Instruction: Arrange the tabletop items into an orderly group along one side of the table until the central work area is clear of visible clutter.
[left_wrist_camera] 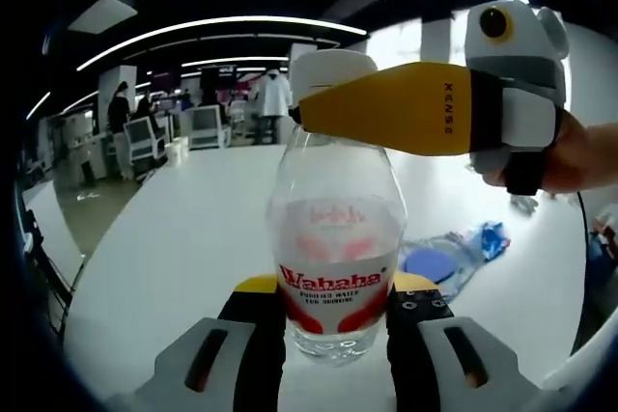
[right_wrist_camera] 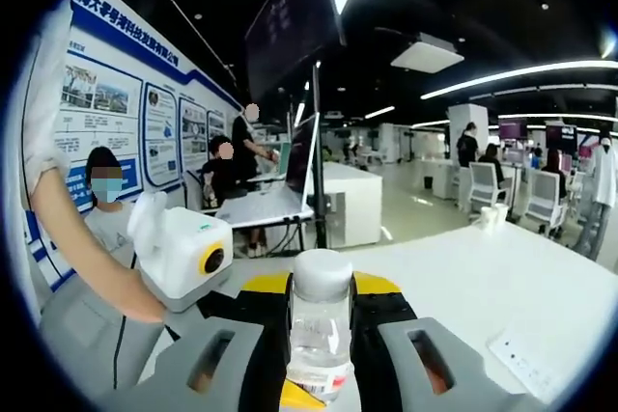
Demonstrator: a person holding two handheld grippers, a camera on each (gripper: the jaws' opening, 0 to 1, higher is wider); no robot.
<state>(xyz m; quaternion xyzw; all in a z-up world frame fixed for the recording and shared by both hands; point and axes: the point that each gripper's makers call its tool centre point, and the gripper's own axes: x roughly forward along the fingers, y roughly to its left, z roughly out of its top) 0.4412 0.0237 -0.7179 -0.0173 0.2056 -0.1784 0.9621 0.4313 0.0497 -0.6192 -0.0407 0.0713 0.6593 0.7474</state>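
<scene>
Now, left tool (left_wrist_camera: 335, 325): we clamp the water bottle (left_wrist_camera: 335, 267) low.
Right tool (right_wrist_camera: 321, 335): we pinch its cap (right_wrist_camera: 322, 273).
Risk: opposing pulls could twist it loose above the surface (left_wrist_camera: 193, 229).

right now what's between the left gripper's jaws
The water bottle stands between them on the white table, shown in the left gripper view; the right gripper closes on its cap.

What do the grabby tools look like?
The left tool has light grey finger housings with dark slots, black inner pads and yellow patches behind them. The right tool looks the same. Seen from the side, the right tool's finger is yellow with a white tip, marked "XENSE", on a grey-white body.
</scene>
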